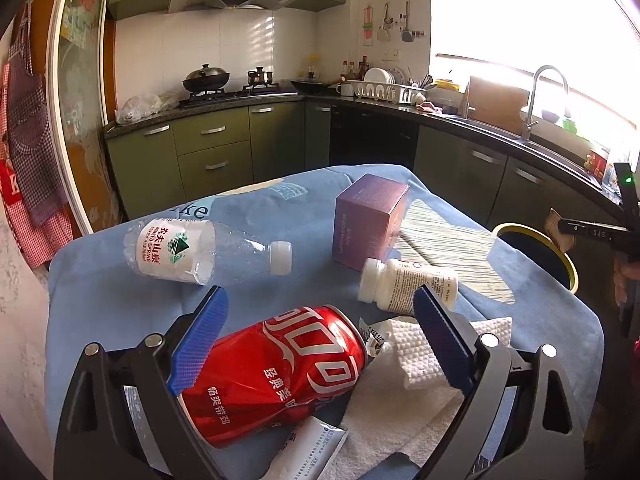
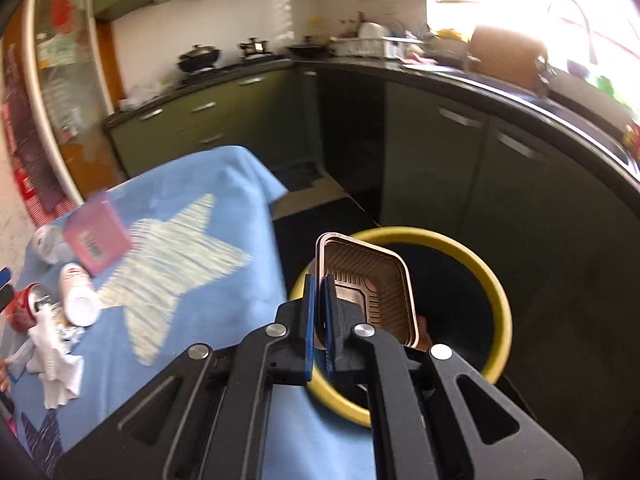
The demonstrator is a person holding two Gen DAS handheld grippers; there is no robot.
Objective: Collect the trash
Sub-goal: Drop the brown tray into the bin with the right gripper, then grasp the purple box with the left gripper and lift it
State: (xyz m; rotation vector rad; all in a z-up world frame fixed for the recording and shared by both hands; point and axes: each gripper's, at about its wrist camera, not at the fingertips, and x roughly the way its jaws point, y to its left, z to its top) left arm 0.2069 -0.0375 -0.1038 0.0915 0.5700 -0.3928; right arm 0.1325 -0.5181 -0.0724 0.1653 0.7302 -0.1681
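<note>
Trash items lie scattered on a table covered with a blue star-print cloth [image 1: 120,280]. Left gripper [image 1: 320,308]: jaws spread wide, holding nothing, positioned low over a red Coca-Cola can [image 1: 276,372] that lies on its side between the two blue pads. Just right of the can is a crumpled white paper towel [image 1: 416,356], with a printed paper wrapper [image 1: 316,452] at the near edge. Beyond the can, a white pill bottle [image 1: 404,284] lies on its side, close against a purple carton [image 1: 368,224], apparently touching. A clear Nongfu Spring water bottle [image 1: 192,252], capped, lies on its side to the left, apart from the others.

Right gripper [image 2: 318,312]: jaws clamped on one wall of a brown plastic food tray [image 2: 364,280], holding it tilted with its open side toward the camera, above the mouth of a yellow-rimmed trash bin [image 2: 496,280]. The bin stands on the floor just beside the table's right edge.
</note>
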